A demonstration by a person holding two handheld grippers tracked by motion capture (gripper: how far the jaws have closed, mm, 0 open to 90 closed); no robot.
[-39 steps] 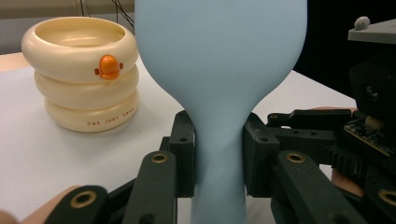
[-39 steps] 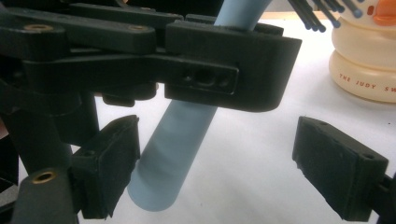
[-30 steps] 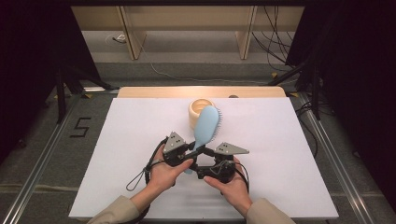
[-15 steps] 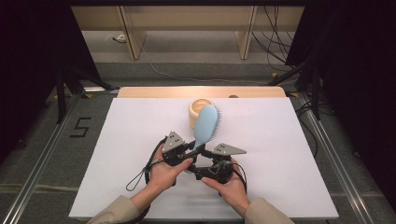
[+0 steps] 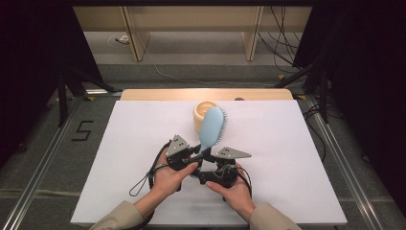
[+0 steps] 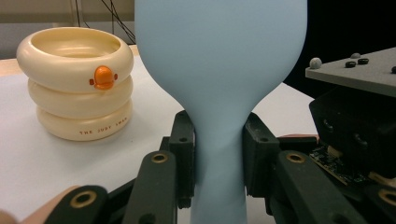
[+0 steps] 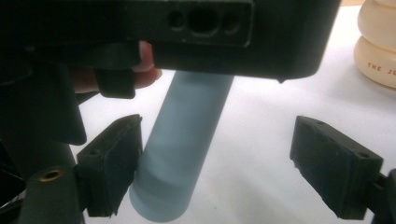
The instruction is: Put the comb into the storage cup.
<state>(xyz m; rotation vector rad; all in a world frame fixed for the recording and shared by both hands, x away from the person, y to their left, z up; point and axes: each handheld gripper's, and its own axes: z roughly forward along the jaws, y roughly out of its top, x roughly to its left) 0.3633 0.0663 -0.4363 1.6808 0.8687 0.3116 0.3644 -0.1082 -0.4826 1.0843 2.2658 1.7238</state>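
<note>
i hold the light blue hairbrush (image 5: 211, 128) upright over the middle of the white counter (image 5: 119, 143), its head just on the near side of the cream ringed cup (image 5: 202, 112) with the small orange duck bill, which stands toward the far edge. my left gripper (image 5: 195, 154) has its jaws pressed on the narrow neck of the brush, one pad on each side, where the head tapers into the handle; the left gripper view shows that grip plainly, with the cup off to the brush's left. my right gripper (image 5: 210, 173) sits just below the brush, at the handle's free end. its jaws stand wide and have just been closing a little, with the round handle between them: in the right gripper view one pad lies right beside the handle, possibly brushing it, while the other pad is well apart from it, so nothing is clamped there yet. i judge this to be a handover, or the start of a two-handed hold, with the brush passing from the neck grip to a handle grip. the next move calls for centring the handle between my right jaws, shutting them squarely on it, and loosening the left only once the right has it firmly, or the brush may tip toward the cup.
</note>
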